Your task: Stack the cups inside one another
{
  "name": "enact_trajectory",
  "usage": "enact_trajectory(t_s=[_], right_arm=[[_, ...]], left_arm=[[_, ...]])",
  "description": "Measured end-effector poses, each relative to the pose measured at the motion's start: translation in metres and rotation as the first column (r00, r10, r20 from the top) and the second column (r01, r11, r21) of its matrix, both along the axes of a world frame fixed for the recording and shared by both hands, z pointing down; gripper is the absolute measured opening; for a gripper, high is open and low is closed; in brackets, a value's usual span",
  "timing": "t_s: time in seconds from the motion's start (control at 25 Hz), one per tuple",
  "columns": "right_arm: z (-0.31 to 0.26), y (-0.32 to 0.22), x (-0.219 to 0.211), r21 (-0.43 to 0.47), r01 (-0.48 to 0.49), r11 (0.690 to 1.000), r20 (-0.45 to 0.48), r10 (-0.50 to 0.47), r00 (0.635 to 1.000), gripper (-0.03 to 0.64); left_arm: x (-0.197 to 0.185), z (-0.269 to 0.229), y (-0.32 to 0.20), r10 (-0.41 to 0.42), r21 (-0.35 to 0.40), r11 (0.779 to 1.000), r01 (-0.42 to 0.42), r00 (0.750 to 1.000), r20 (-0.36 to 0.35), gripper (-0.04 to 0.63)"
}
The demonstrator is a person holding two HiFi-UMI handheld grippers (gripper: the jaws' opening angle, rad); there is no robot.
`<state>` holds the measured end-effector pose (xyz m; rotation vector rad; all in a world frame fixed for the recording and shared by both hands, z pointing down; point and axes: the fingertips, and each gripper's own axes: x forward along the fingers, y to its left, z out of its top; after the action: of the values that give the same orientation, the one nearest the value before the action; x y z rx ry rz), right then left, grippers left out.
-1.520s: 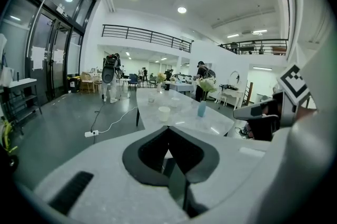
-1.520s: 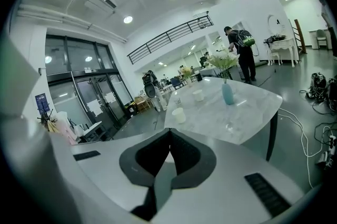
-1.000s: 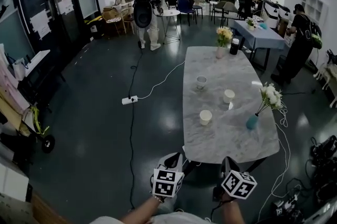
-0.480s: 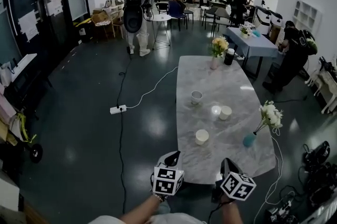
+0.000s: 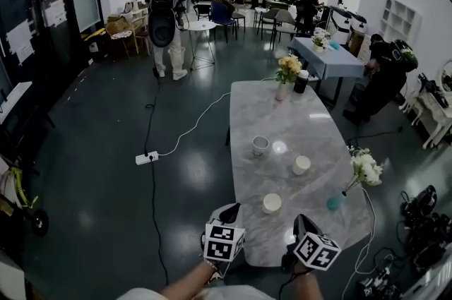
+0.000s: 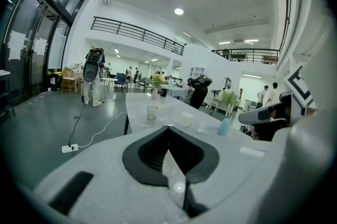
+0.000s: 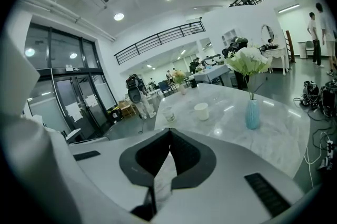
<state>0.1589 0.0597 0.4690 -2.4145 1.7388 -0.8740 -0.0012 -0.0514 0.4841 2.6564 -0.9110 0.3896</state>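
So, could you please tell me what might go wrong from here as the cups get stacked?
The blue vase stands near the edge of the table, not far from the nearest cup; the right gripper could tip it when reaching. Both grippers are shut, so the left gripper might shove that cup unless opened first.

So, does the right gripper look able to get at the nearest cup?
Probably yes: only bare table lies between right gripper and nearest cup; the vase stands aside. Shut jaws must open first.
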Motion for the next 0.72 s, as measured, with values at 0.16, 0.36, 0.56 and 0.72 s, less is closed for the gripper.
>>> enact_trajectory(t_s=[0.16, 0.36, 0.56, 0.72], right_arm=[[0.000, -0.023, -0.009, 0.008, -0.005, 1.000, 0.008, 0.005, 1.000, 0.008], [0.010, -0.025, -0.007, -0.034, -0.031, 0.999, 0.006, 0.031, 1.000, 0.008], [0.017, -0.028, -0.005, -0.049, -0.044, 0.998, 0.023, 0.045, 0.999, 0.008], [0.029, -0.043, -0.001, -0.055, -0.016, 0.998, 0.037, 0.018, 0.999, 0.008]], left_arm=[[0.006, 0.007, -0.027, 0.023, -0.013, 1.000, -0.023, 1.000, -0.013, -0.002], [0.018, 0.014, -0.037, 0.058, -0.041, 0.997, -0.059, 0.998, -0.022, -0.002], [0.023, 0.022, -0.035, 0.090, -0.057, 0.994, -0.089, 0.996, 0.000, -0.002], [0.025, 0.025, -0.042, 0.075, -0.053, 0.996, -0.074, 0.997, 0.016, -0.002]])
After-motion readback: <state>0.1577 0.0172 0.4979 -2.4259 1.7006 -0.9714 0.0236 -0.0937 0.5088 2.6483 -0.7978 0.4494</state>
